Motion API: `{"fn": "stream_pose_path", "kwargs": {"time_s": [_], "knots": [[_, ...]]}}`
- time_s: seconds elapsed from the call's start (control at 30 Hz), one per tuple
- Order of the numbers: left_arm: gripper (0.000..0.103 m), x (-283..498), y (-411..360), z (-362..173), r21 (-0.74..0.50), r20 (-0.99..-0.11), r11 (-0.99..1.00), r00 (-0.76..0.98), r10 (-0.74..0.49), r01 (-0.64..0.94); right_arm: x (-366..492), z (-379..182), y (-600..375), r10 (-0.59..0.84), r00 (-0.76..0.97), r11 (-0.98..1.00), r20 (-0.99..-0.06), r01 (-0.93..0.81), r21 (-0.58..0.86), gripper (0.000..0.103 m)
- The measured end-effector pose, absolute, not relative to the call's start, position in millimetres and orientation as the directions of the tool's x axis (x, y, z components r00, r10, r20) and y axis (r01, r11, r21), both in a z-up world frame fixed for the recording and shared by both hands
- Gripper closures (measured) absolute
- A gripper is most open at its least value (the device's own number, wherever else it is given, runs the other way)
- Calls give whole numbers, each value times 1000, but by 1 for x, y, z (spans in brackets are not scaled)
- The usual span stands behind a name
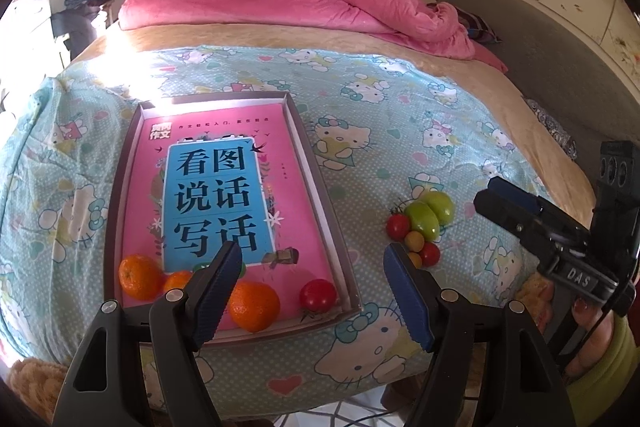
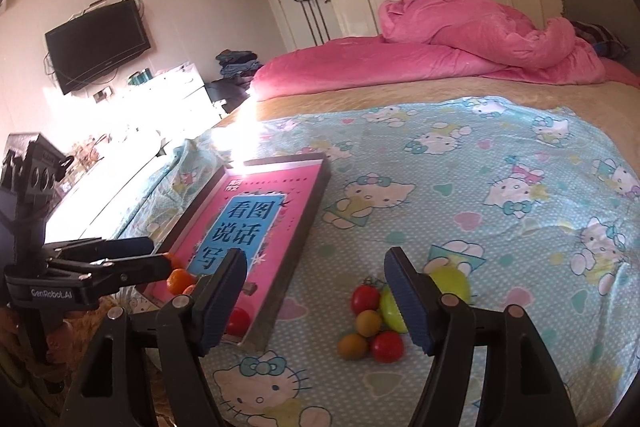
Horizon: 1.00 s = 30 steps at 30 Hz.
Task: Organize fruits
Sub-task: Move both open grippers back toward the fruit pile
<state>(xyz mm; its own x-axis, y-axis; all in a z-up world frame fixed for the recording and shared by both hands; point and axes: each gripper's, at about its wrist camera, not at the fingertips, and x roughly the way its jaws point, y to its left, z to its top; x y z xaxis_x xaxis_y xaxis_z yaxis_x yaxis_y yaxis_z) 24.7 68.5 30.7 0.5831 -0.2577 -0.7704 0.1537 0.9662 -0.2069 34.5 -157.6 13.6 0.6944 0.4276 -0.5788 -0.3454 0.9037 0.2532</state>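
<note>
**Right wrist view: loose fruit pile sits just past the right jaws**

Right wrist view shows the pile (image 2: 374,315) on the bedsheet (image 2: 500,227), low between the two pads and slightly toward 4 o'clock of centre. It holds two red tomatoes, two small orange-yellow fruits and two green ones; the green pair is partly behind the right pad, so its exact shape is hard to read. The pile runs roughly from 11 to 5 o'clock. The right gripper (image 2: 316,299) has its jaws spread with nothing between the pads, and it hangs clear of the fruit.

At 9 o'clock of the pile lies the tray (image 2: 280,267), near but apart, with a pink book inside. Left wrist view shows oranges (image 1: 254,305) and a tomato (image 1: 318,295) already at its near end. The left gripper (image 1: 312,291) hangs over that end, jaws also spread and empty; the pile lies at its 2 o'clock, well off its line.

By my judgement the right hand is nearer the pile and better placed for the next pick.
</note>
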Motion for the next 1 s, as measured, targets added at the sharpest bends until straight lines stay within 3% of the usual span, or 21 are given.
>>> {"fn": "stream_pose_path", "kwargs": {"time_s": [0.6, 1.0], "knots": [[28, 30, 34, 20, -181, -801, 958, 531, -276, 224, 49, 4, -225, 315, 705, 941, -635, -145, 306, 32], [28, 35, -5, -4, -153, -845, 937, 450, -289, 314, 58, -30, -211, 277, 570, 961, -773, -168, 220, 32]]}}
